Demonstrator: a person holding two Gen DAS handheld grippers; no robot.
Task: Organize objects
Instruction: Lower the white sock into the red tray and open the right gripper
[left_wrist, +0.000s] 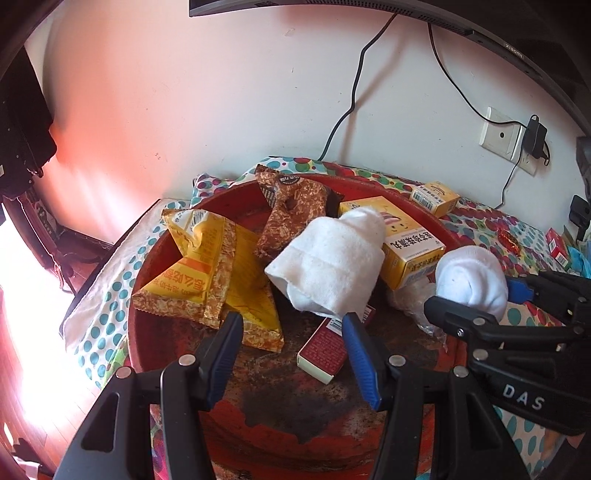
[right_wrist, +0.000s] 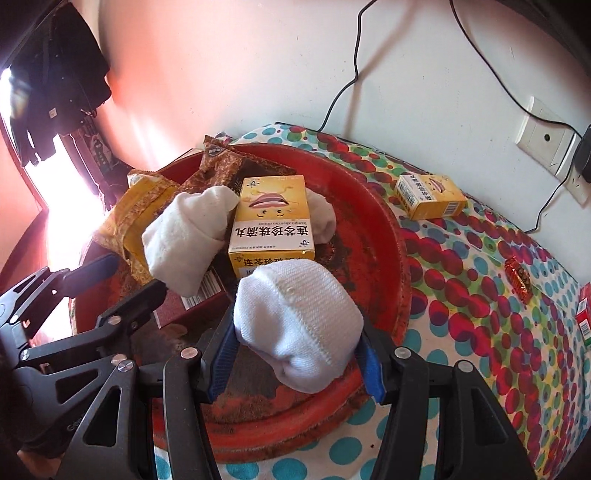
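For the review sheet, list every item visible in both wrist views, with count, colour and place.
Round tray: one, red, worn, on the spotted cloth.
Snack packets: two, yellow and brown, tray's far left.
Large medicine box: one, yellow, in tray.
Small medicine box: one, yellow, on cloth by wall.
Rolled sock: one, cream, in tray against large box.
Balled sock: one, white, between right gripper's pads.
Flat box: one, dark red, in tray.
Wrapped candy: one, orange, on cloth.
Spotted cloth: one, multicoloured, covering table.
Wall socket: one, white, charger plugged in.
Left gripper: black, blue pads, open over tray.
Right gripper: black, blue pads, holding balled sock.
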